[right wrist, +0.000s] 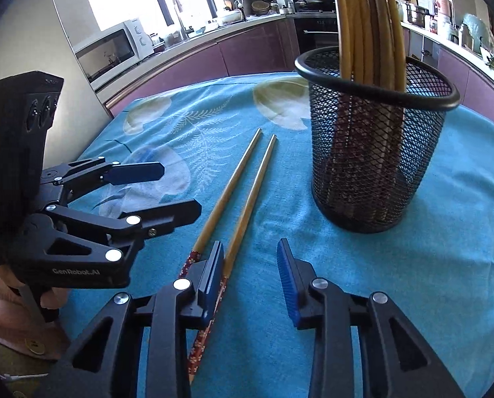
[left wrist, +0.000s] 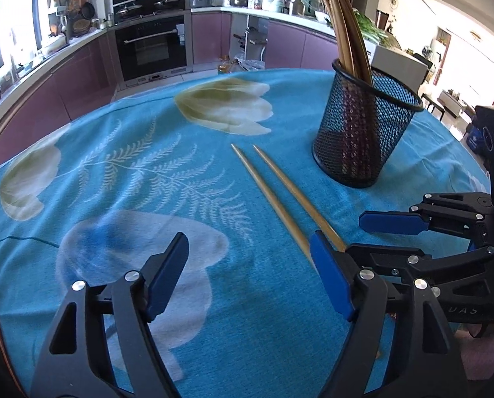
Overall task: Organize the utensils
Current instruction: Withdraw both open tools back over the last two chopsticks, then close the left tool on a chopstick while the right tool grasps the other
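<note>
Bamboo chopsticks (right wrist: 243, 195) lay beside the black mesh cup (right wrist: 373, 152), awaiting pickup; the right gripper (right wrist: 250, 282) straddled one unclenched, apparently not yet pinching; the left gripper (left wrist: 247, 275) gaped empty.

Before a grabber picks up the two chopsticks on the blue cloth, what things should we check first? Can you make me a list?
1. Two loose chopsticks lie side by side on the tablecloth: ok.
2. Right gripper open, gripping nothing: ok.
3. Right gripper straddles a chopstick: not ok, both lie beside or under its left finger.
4. Left gripper open and empty: ok.
5. Mesh cup upright with room left beside its chopsticks: ok.
6. The two grippers clear of each other: cannot tell, they are close.
</note>
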`<action>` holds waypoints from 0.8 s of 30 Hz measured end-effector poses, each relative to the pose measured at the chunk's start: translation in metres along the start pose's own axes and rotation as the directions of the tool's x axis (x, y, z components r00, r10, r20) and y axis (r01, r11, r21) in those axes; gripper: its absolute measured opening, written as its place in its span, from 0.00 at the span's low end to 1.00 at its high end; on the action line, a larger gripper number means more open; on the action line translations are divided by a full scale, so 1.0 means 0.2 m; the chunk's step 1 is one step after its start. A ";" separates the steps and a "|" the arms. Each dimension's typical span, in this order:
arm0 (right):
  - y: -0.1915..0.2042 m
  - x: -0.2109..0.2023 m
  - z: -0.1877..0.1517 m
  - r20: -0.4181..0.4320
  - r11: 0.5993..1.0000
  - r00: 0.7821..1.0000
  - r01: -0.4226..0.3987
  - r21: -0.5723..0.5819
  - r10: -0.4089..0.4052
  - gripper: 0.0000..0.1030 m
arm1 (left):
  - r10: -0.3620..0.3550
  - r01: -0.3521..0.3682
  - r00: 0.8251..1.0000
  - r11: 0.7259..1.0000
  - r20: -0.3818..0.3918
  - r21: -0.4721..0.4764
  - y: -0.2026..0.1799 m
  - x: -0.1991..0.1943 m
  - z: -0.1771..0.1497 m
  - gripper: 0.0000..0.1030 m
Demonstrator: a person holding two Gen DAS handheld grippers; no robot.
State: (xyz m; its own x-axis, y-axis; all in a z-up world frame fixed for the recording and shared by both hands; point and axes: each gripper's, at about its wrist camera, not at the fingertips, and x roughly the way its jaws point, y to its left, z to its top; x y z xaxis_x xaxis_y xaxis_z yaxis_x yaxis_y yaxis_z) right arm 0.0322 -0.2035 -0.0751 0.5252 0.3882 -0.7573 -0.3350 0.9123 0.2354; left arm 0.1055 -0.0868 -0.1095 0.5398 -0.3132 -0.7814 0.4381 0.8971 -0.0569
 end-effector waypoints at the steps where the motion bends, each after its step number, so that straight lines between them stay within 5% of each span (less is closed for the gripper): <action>1: 0.00 0.00 0.00 0.001 1.000 1.000 0.000 0.001 0.000 0.31 | -0.007 0.007 1.000 1.000 -0.008 0.007 -0.01 0.01 0.01 0.71; 9: -0.01 0.00 0.00 0.001 1.000 1.000 -0.008 0.004 0.008 0.31 | -0.015 0.017 0.998 0.999 -0.057 0.035 -0.05 0.10 0.03 0.60; 19: 0.00 0.01 0.02 0.000 1.000 1.000 -0.004 -0.001 0.004 0.31 | -0.043 0.044 0.996 0.999 -0.081 0.002 -0.02 0.06 0.00 0.32; 24: 0.00 0.04 0.05 0.002 1.000 1.000 -0.003 -0.004 0.003 0.31 | -0.051 0.050 0.995 0.999 -0.089 -0.017 0.01 0.04 0.00 0.29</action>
State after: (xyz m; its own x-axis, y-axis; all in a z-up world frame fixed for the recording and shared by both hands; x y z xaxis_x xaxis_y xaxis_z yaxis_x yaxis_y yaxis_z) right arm 0.0443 -0.1992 -0.0748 0.5258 0.3912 -0.7553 -0.3399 0.9106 0.2351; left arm 0.1097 -0.0879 -0.1162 0.4506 -0.3300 -0.8295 0.4521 0.8855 -0.1067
